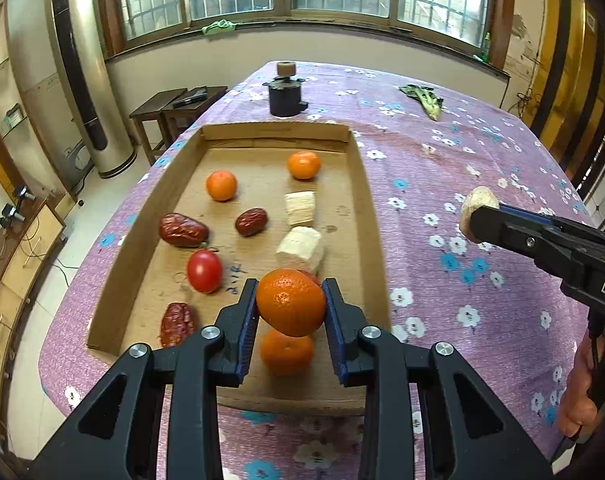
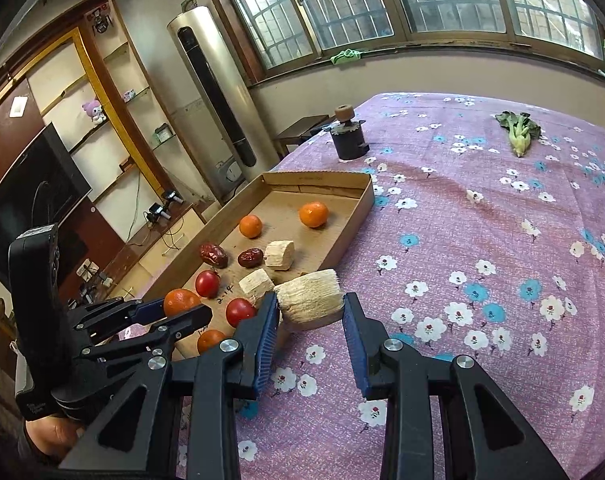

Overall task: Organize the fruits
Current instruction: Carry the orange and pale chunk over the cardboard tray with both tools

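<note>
A shallow cardboard tray (image 1: 364,184) lies on the flowered purple cloth. Over its near end my left gripper (image 1: 291,304) is shut on a tangerine (image 1: 290,307), with another tangerine (image 1: 287,352) lying under it on the tray floor. Two more tangerines (image 1: 221,185), three red dates (image 1: 182,230), a cherry tomato (image 1: 204,271) and two pale sugarcane pieces (image 1: 300,208) also lie inside. My right gripper (image 2: 311,304) is shut on a third sugarcane piece (image 2: 308,293), held above the cloth just right of the tray's near corner. From the left wrist view that piece (image 1: 477,207) shows at the right.
A dark round grinder (image 1: 285,94) stands beyond the tray's far end. A leafy green vegetable (image 1: 424,98) lies at the far right of the table. A second tomato (image 2: 240,311) shows near the tray's right wall. Stools and a tall air conditioner (image 1: 80,76) stand off the table's left.
</note>
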Motion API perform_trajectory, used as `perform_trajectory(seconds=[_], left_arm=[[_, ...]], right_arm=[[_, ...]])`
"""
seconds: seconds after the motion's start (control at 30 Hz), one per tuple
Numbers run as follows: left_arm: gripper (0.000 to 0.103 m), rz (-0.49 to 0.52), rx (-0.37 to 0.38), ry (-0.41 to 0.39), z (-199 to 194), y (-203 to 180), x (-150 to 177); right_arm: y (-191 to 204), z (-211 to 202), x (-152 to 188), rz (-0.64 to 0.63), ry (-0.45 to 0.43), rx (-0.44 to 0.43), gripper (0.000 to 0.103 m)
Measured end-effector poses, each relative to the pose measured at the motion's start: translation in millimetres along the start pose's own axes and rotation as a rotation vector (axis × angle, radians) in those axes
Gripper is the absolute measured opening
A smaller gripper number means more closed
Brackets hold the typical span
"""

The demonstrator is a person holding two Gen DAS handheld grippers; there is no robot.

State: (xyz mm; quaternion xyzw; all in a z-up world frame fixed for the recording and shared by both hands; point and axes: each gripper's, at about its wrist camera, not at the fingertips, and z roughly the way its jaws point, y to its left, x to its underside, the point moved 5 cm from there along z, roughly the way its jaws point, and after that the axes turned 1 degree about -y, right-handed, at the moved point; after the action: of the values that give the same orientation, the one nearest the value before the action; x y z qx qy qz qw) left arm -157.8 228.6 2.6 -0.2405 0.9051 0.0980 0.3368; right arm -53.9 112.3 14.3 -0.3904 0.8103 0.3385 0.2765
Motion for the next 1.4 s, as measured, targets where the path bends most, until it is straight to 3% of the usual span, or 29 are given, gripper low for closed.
perform_trajectory(seconds=[0.5, 0.97, 1.4], left_arm=[[0.029, -0.067, 0.021, 0.034, 10.7, 28.1, 6.6], [0.029, -0.104, 0.069, 0.065, 29.1, 31.9, -1.9], [0.029, -0.105, 0.043, 0.078, 56.9, 33.9, -20.2]], right_arm=[[18.6, 25.5, -4.8, -0.032, 0.037, -0.021, 0.033], [33.3, 96.7, -36.3, -0.106, 0.102, -0.025, 0.033], [15.8, 151.0, -53.4, -0.11, 0.155, 0.016, 0.033]])
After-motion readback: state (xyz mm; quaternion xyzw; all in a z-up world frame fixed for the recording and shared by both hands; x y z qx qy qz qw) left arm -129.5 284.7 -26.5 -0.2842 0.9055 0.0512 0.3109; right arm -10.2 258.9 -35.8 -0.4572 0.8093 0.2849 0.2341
